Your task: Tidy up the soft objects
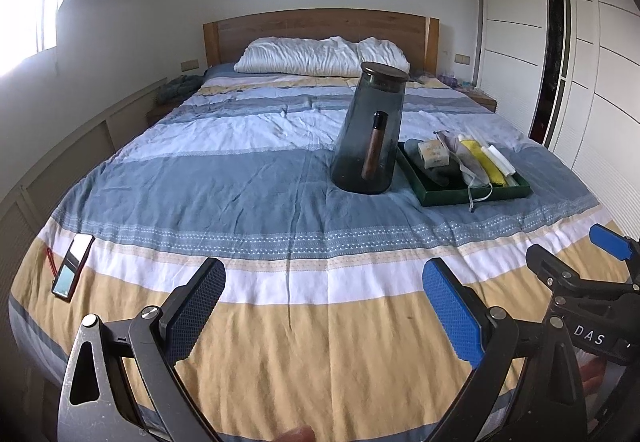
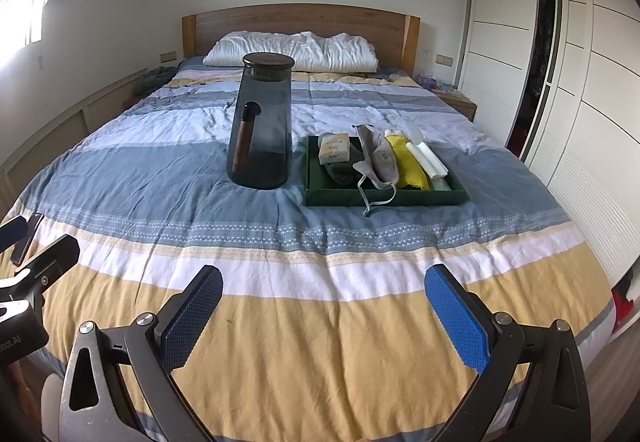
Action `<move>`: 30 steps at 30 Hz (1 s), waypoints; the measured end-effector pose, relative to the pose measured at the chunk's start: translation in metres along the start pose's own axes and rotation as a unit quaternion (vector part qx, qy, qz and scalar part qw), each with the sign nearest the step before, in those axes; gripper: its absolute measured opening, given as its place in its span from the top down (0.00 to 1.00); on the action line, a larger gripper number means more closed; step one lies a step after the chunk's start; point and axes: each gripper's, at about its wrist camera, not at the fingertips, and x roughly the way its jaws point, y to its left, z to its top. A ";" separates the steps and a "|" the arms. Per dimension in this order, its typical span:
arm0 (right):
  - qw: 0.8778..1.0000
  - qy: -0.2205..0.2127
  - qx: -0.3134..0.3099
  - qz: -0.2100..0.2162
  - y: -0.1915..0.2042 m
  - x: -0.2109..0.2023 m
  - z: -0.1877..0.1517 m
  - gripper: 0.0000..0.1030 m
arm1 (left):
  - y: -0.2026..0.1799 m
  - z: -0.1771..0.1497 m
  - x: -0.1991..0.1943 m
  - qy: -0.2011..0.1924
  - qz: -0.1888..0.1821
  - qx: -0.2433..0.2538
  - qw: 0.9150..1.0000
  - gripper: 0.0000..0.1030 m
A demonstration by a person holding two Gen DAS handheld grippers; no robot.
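Blue-padded fingers frame the lower edge of both wrist views. The left gripper [image 1: 324,306] hangs above the yellow band at the foot of the bed [image 1: 240,178] with its jaws spread wide and nothing between them. The right gripper [image 2: 324,310] sits just beside it, likewise wide apart and empty.

Further up, on the grey-blue stripe of the cover, a dark green tray [image 2: 400,198] lies flat. In it rest the soft things: a dark sock [image 2: 340,170] under a small beige pack [image 2: 334,148], a grey face mask [image 2: 378,158] whose strap trails over the tray's front rim onto the cover, a yellow cloth [image 2: 406,162], and a white folded cloth [image 2: 428,160] at the right. Just left of the tray stands a smoky glass jug [image 2: 262,122] with a wooden handle and dark lid, upright. A phone [image 1: 74,268] lies near the bed's left edge, well apart. White pillows [image 2: 292,52] rest against the wooden headboard [image 2: 300,18].
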 end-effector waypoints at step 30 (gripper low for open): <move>1.000 -0.008 -0.004 0.001 -0.005 -0.007 0.001 0.00 | -0.003 0.003 -0.006 -0.010 0.005 0.006 1.000 0.06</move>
